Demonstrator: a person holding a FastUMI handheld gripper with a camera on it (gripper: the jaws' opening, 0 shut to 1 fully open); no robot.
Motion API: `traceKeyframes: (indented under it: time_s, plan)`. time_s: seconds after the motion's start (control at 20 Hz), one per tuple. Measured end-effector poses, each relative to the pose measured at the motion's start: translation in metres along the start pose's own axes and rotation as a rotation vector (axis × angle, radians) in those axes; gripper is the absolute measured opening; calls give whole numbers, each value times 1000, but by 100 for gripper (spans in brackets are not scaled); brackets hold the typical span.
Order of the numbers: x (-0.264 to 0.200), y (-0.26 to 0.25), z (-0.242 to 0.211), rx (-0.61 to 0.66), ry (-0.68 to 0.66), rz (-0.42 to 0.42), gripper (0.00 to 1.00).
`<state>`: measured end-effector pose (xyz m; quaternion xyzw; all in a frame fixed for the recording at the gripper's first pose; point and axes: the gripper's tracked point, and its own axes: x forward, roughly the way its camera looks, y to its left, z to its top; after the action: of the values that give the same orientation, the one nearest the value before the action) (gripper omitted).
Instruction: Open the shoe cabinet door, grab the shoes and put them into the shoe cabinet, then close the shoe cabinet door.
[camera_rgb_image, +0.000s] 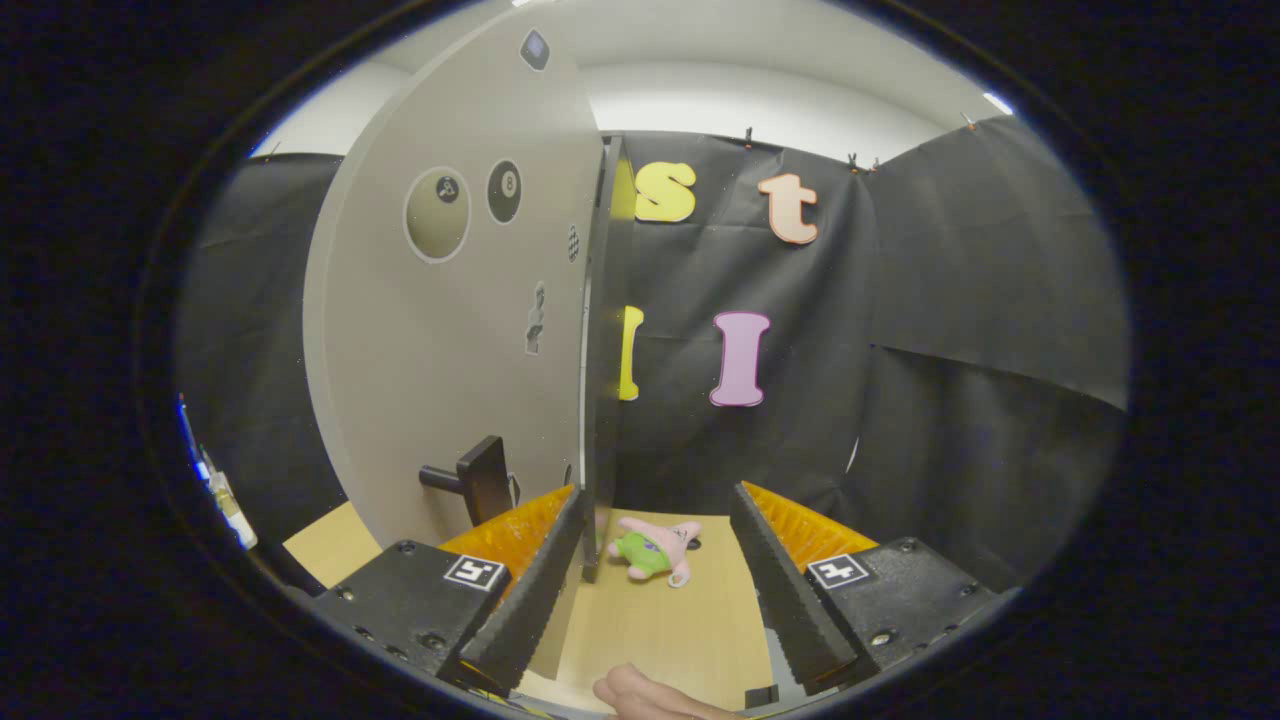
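While the gripper (658, 570) is held open, the shoe cabinet door (460, 300) is seen just ahead, ajar.

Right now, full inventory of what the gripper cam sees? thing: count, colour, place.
Cabinet door: one, grey with stickers, upright, its edge just ahead of the left finger.
Door handle: one, black, low on the door face, beyond the left finger.
Plush toy: one, pink and green, lying on the wooden surface ahead, between the fingers.
Wooden surface: one, light tan, under the toy and door.
Bottle-like item: one, white, left of the door; too blurred to identify.
Hand: one, partly seen, below the fingers.
Gripper: one, open, fingers apart, holding nothing.
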<state>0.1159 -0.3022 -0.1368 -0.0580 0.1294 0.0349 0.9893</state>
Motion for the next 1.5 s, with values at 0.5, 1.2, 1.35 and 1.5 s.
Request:
traceKeyframes:
  time_s: [0.5,1.2,1.35,1.5]
  plan:
    - [-10,78,2,-6,33,47,95]
    - [42,262,26,3,62,171,95]
    - [64,303,24,7,79,185,96]
    - [85,328,18,27,101,170,96]
